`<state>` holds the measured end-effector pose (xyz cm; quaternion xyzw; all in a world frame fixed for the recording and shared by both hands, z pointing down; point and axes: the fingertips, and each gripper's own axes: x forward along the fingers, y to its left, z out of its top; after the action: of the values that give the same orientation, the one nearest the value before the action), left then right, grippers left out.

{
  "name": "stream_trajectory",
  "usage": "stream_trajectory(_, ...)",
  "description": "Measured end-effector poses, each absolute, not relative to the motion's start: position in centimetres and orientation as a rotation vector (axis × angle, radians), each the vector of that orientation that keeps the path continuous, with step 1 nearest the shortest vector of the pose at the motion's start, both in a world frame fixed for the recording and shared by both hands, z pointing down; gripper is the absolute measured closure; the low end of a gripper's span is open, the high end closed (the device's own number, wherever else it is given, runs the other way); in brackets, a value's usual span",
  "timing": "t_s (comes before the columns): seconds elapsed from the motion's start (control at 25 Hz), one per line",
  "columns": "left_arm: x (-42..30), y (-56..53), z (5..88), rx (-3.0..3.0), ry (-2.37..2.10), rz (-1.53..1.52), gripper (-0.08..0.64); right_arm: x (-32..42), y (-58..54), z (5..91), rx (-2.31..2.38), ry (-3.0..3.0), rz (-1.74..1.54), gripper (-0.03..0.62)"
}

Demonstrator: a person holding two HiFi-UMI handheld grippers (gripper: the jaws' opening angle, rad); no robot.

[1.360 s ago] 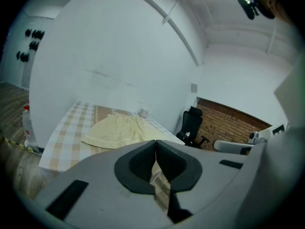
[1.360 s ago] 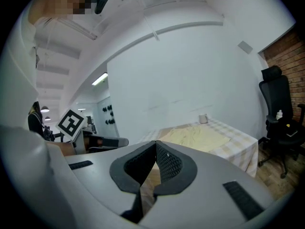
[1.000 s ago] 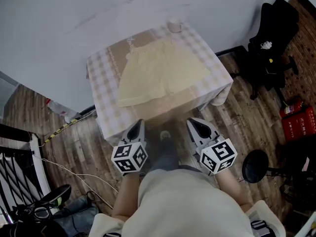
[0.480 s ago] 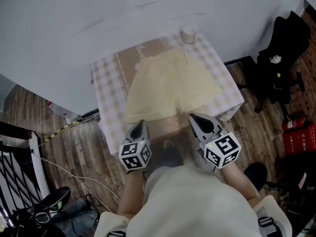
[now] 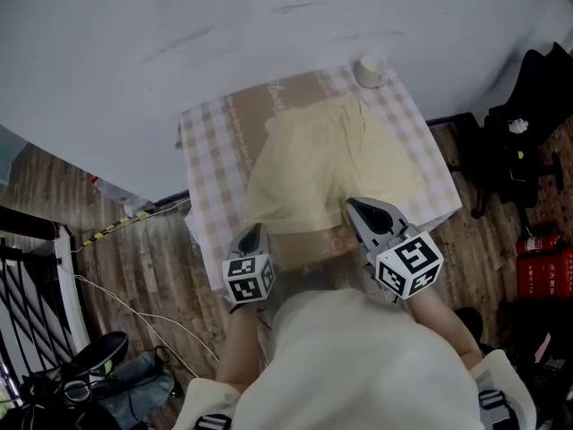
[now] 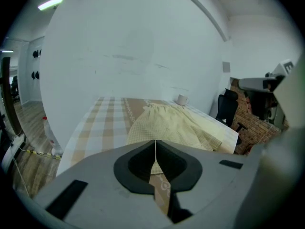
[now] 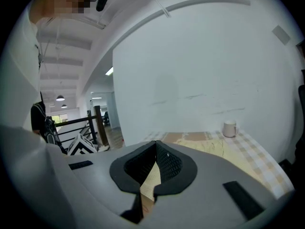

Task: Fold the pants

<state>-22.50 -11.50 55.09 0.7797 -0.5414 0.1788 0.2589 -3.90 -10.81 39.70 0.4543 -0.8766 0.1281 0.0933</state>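
Pale yellow shorts lie spread flat on a small table with a beige checked cloth, waistband toward the wall. They also show in the left gripper view and, partly, in the right gripper view. My left gripper hovers at the table's near edge by the shorts' left hem, jaws shut and empty. Over the near right hem my right gripper is likewise shut with nothing in it.
A white mug stands at the table's far right corner, close to the white wall. A black office chair is to the right, a red box on the wooden floor. Cables and a dark rack lie left.
Both grippers have moved forward toward the table, from over the floor to its near edge. The table and shorts now sit closer beneath me. Jaws stayed shut.
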Motion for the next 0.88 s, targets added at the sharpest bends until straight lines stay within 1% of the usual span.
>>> stream_trajectory(0.24, -24.7, -12.0, 58.3, 2.018, -1.468, 0.569, 0.554, -6.1, -13.5, 40.4, 1.269, -2.617, 0.395, 0.592)
stream_trajectory(0.32, -25.5, -12.0, 59.1, 1.991, -1.470, 0.583, 0.543, -6.8, -14.2, 40.9, 1.251, -2.620, 0.404, 0.592)
stream_trajectory(0.4, -25.9, -12.0, 59.9, 1.980, -1.447, 0.603, 0.442, -7.4, -14.7, 41.4, 1.237, -2.619, 0.415, 0.592)
stream_trajectory(0.44, -26.1, -12.0, 60.3, 1.979, -1.438, 0.611, 0.436, -7.7, -14.9, 41.7, 1.233, -2.616, 0.422, 0.592)
stream_trajectory(0.68, -26.7, -12.8, 60.9, 1.962, -1.424, 0.605, 0.436, -8.8, -15.8, 43.0, 1.215, -2.588, 0.449, 0.592)
stream_trajectory(0.88, -26.8, -12.7, 62.2, 1.912, -1.419, 0.697, 0.436, -9.6, -16.5, 44.5, 1.198, -2.565, 0.455, 0.591)
